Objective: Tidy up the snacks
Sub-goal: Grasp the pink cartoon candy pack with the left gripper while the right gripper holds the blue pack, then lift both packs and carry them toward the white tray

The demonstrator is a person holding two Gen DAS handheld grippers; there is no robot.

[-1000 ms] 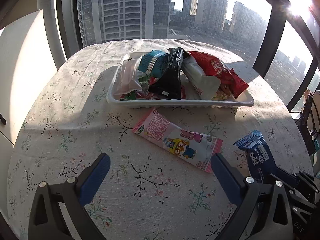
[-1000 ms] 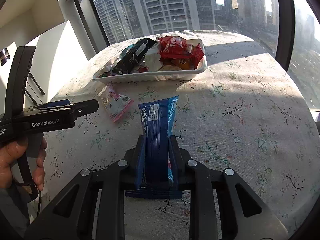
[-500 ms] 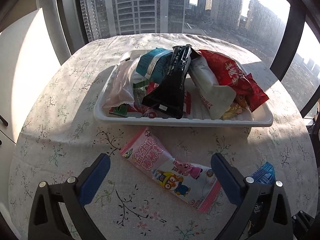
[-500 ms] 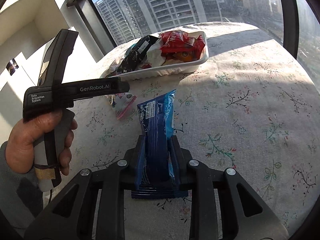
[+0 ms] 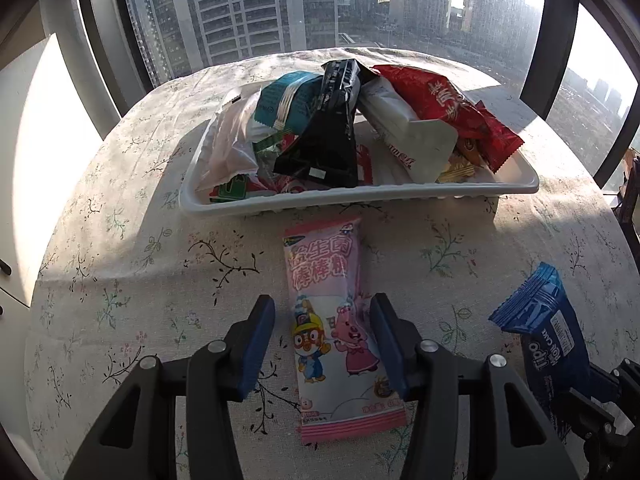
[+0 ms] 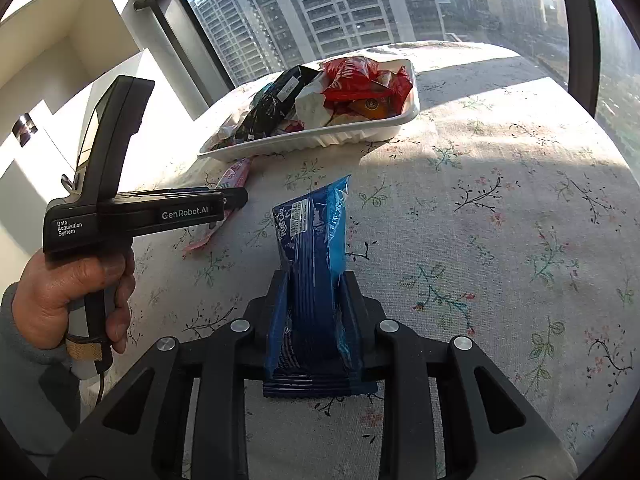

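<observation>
A pink cartoon snack packet (image 5: 332,320) lies on the flowered tablecloth in front of the white tray (image 5: 360,196). My left gripper (image 5: 322,342) straddles the packet with both blue pads beside it, jaws open with small gaps each side. My right gripper (image 6: 314,292) is shut on a blue Tipo packet (image 6: 312,256), which also shows in the left wrist view (image 5: 548,332). The tray (image 6: 320,140) holds several snack bags, red, black, white and teal. The left gripper's body (image 6: 132,216) partly hides the pink packet (image 6: 236,172) in the right wrist view.
The round table (image 5: 120,264) stands by large windows, with a white wall and cabinet to the left. Sunlight falls across its far side. A hand (image 6: 72,296) holds the left gripper's handle.
My left gripper has moved forward and down over the pink packet and its jaws have narrowed around it. My right gripper keeps the blue packet, almost still.
</observation>
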